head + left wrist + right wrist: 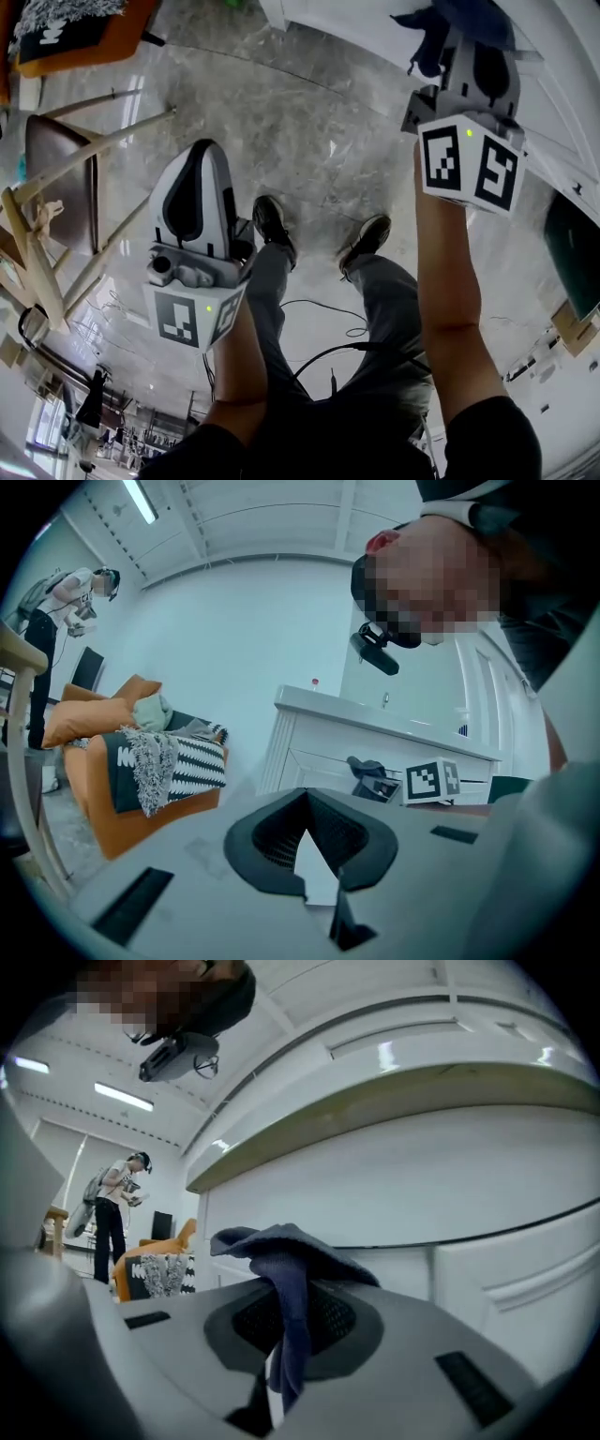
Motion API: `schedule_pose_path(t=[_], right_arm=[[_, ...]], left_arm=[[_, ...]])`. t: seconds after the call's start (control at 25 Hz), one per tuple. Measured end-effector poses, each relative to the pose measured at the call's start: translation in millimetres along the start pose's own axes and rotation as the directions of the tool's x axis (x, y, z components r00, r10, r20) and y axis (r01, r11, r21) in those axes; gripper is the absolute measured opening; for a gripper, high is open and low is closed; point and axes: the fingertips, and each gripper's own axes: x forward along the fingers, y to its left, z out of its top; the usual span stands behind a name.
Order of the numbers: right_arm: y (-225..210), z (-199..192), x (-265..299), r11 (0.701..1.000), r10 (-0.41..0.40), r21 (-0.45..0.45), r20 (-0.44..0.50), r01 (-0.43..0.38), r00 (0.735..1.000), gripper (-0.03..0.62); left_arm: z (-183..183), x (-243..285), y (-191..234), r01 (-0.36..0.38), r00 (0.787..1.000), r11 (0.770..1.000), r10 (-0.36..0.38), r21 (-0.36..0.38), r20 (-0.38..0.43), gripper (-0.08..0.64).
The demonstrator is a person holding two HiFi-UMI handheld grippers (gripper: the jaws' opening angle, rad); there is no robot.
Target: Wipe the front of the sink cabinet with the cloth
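Observation:
My right gripper [448,42] is shut on a dark blue cloth [427,26], held up against the white front of the sink cabinet [361,26] at the top right of the head view. Seen from the right gripper [284,1290], the cloth [281,1246] droops from between the jaws, and a cabinet panel [403,1190] stands close behind it under the countertop edge [375,1101]. My left gripper [201,150] hangs lower at the left, over the floor, shut with nothing in it. The left gripper [307,803] points towards the cabinet [319,738] from farther off.
A wooden chair [56,173] stands at the left. An orange sofa [89,761] with a striped cushion is behind it. A person [112,1208] stands farther back. A black cable [323,319] lies on the marbled floor by the holder's shoes [272,225].

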Motion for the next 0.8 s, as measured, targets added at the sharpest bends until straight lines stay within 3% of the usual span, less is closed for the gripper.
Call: schedule_pose_path(t=[0.2, 0.36, 0.52, 0.64, 0.8], right_arm=[[108, 9, 57, 0.979, 0.203, -0.026, 0.023, -0.202, 0.979, 0.026], [154, -20, 85, 0.958, 0.285, -0.039, -0.020, -0.286, 0.958, 0.026], [135, -121, 82, 0.967, 0.251, 0.006, -0.199, -0.255, 0.947, 0.026], [102, -204, 68, 0.974, 0.201, -0.034, -0.324, -0.224, 0.925, 0.026], [31, -263, 32, 0.989, 0.086, -0.073, -0.406, -0.126, 0.910, 0.026]], left_arm=[[3, -1, -7, 0.015, 1.000, 1.000, -0.015, 0.016, 0.005, 0.003], [-1, -3, -6, 0.005, 1.000, 1.000, -0.005, 0.016, -0.001, 0.003], [-2, -5, -3, -0.009, 1.000, 1.000, 0.009, 0.020, -0.006, 0.003], [-4, -6, 1, -0.013, 1.000, 1.000, 0.013, 0.028, -0.011, 0.003], [-13, 0, -3, -0.019, 1.000, 0.999, 0.019, 0.026, -0.019, 0.003]])
